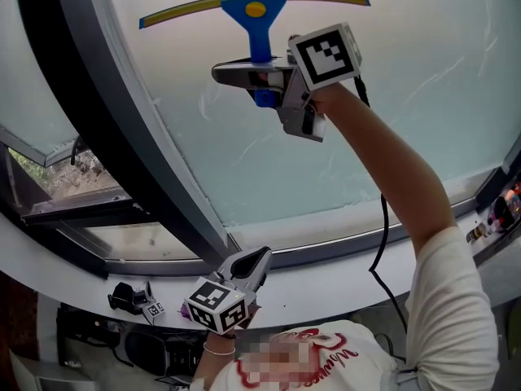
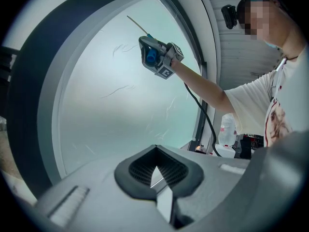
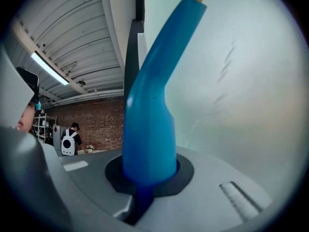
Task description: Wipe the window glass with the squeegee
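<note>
Pinched tight between the right gripper's (image 3: 147, 180) jaws is the blue handle of the squeegee (image 3: 149, 105), which rises from them to a wide blade (image 1: 252, 5) lying against the window glass (image 1: 407, 112) near its top. Faint streaks mark the pane. Lower down, the left gripper (image 2: 157, 178) hangs by the person's chest, its 2 jaws pressed together on nothing, pointing toward the white sill (image 1: 350, 271) beside the dark window frame (image 1: 89, 112).

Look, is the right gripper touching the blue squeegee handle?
Touching. The right gripper view shows the right gripper with its jaws closed tight around the blue squeegee handle, with no gap on either side.
</note>
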`<state>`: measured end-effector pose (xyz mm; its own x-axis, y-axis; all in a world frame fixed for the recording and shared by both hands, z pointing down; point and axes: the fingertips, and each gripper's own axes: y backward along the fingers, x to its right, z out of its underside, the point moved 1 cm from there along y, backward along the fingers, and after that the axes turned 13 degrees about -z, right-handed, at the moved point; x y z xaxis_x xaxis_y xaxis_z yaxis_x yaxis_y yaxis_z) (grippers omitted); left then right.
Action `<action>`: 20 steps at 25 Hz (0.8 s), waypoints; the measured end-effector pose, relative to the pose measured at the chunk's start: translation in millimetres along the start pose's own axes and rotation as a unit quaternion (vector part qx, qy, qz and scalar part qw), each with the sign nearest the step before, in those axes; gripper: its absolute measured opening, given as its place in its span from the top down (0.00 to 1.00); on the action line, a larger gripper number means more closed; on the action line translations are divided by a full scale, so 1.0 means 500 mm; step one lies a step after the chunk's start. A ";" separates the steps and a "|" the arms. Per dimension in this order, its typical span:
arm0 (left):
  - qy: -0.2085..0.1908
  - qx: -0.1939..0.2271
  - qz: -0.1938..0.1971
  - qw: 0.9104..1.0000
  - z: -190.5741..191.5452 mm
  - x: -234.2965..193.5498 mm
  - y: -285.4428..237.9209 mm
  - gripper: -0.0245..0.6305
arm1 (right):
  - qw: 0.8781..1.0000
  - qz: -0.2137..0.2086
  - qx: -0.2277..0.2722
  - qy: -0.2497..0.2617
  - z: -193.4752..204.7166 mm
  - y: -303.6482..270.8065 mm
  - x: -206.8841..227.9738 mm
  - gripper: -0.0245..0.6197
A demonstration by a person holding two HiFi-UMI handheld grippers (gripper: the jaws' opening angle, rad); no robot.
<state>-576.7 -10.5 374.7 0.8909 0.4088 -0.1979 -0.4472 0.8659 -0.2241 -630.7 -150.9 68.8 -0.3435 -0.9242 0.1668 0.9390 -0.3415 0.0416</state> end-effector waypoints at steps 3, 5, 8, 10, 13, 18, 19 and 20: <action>0.000 -0.003 0.003 1.000 0.004 0.000 -0.004 0.96 | 1.000 0.004 -0.003 -0.003 0.024 0.002 0.005 0.92; -0.001 -0.003 0.004 1.000 0.005 0.000 -0.007 0.96 | 1.000 0.019 -0.011 0.006 0.037 0.009 0.014 0.92; -0.001 -0.006 0.006 1.000 0.006 0.003 -0.010 0.96 | 0.999 0.028 -0.014 0.010 0.050 0.013 0.020 0.92; 0.001 -0.006 0.008 1.000 0.005 0.007 -0.012 0.96 | 1.000 0.026 -0.013 0.005 0.057 0.013 0.020 0.92; 0.004 -0.007 0.009 1.000 0.000 0.010 -0.012 0.96 | 1.000 0.026 -0.014 -0.001 0.069 0.014 0.022 0.92; 0.006 -0.009 0.006 1.000 0.013 0.012 -0.010 0.96 | 1.000 0.025 -0.011 -0.010 0.110 0.016 0.021 0.92; 0.006 -0.010 0.006 1.000 0.016 0.012 -0.010 0.96 | 1.000 0.025 -0.010 -0.012 0.119 0.016 0.021 0.92; 0.007 -0.011 0.005 1.000 0.019 0.013 -0.011 0.96 | 1.000 0.025 -0.011 -0.015 0.128 0.016 0.023 0.92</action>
<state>-567.9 -9.8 383.7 0.8848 0.4140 -0.2138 -0.4586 0.8549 -0.2425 -625.7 -153.2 134.2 -0.2950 -0.9350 0.1970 0.9543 -0.2988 0.0110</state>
